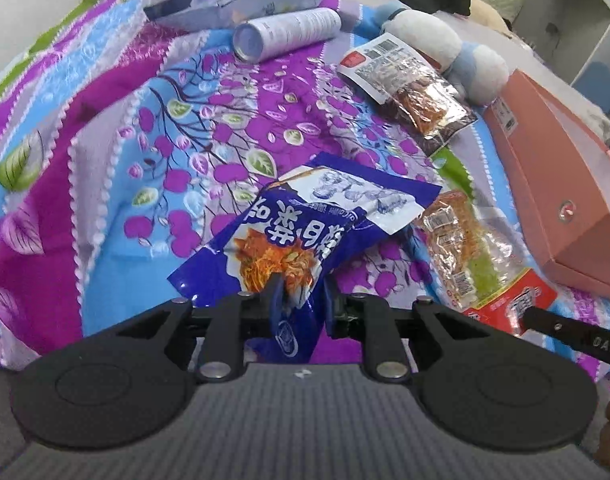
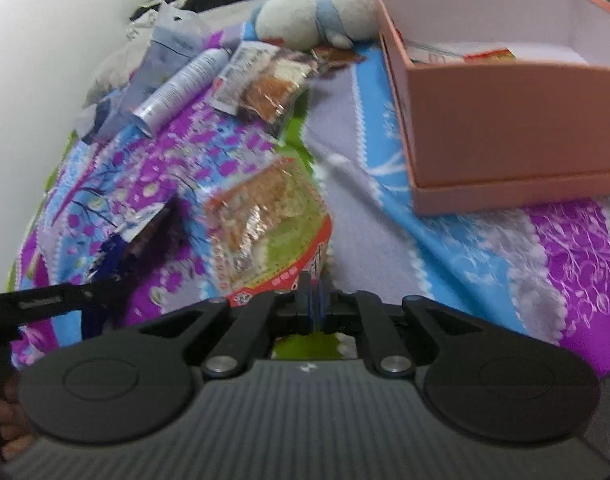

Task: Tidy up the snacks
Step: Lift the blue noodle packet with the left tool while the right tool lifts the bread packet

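Blue snack packet (image 1: 281, 248), crumpled, glossy.

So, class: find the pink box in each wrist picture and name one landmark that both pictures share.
Left wrist view: the pink box lies along the right edge, only its outer side showing.
Right wrist view: the pink box fills the upper right, open, with packets inside.
Shared landmark: the white and blue soft toy just beyond the box's far end.
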`<state>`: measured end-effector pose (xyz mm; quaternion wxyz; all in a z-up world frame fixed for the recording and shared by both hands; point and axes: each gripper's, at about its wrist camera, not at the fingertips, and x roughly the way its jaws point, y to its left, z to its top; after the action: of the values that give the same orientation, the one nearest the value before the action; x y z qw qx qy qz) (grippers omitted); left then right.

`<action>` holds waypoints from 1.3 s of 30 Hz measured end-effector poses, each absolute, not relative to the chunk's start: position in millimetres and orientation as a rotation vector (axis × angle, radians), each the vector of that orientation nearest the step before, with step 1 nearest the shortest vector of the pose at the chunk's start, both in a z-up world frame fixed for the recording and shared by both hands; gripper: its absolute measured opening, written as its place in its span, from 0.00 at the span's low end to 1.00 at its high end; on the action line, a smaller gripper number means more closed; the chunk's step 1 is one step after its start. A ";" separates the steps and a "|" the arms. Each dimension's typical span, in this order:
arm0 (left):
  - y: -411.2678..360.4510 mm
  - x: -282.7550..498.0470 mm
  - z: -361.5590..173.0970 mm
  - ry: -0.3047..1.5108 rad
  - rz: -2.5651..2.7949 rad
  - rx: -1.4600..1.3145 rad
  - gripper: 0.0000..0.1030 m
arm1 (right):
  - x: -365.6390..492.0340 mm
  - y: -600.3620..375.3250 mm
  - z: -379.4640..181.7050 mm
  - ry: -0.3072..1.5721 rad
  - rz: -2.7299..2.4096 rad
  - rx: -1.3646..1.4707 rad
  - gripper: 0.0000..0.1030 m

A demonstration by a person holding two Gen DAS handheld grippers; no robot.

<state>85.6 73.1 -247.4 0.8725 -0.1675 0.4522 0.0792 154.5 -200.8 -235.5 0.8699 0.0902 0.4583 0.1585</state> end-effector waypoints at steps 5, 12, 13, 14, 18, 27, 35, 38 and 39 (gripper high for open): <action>76.1 81.6 -249.9 1.000 0.147 -0.419 0.71 | 152.3 -205.0 -239.4 0.965 0.345 0.105 0.64; 76.0 86.4 -244.5 1.009 0.106 -0.352 0.91 | 148.2 -206.9 -235.4 0.928 0.402 0.035 0.76; 75.6 89.0 -243.6 1.014 0.094 -0.340 0.92 | 149.4 -205.0 -233.2 0.915 0.412 0.024 0.76; 74.6 90.6 -242.1 1.010 0.083 -0.323 0.92 | 150.8 -203.2 -230.8 0.901 0.420 0.014 0.76; 71.0 99.3 -237.7 0.983 0.062 -0.239 0.95 | 159.4 -193.4 -222.6 0.853 0.451 -0.027 0.81; 75.6 123.9 -244.5 0.977 0.011 -0.105 0.95 | 183.0 -158.3 -230.4 0.843 0.542 -0.111 0.82; 77.2 152.8 -266.0 0.998 -0.070 -0.030 0.95 | 200.3 -128.5 -251.9 0.849 0.594 -0.243 0.82; 81.7 158.2 -272.8 1.000 -0.081 -0.068 0.94 | 204.8 -122.7 -260.3 0.841 0.598 -0.282 0.83; 82.6 158.5 -273.9 0.994 -0.090 -0.082 0.94 | 206.0 -121.9 -262.2 0.835 0.602 -0.286 0.85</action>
<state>158.5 82.6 -273.9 0.8772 -0.0393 0.4766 -0.0431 206.0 -121.9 -262.2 0.8607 -0.1361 0.3977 0.2871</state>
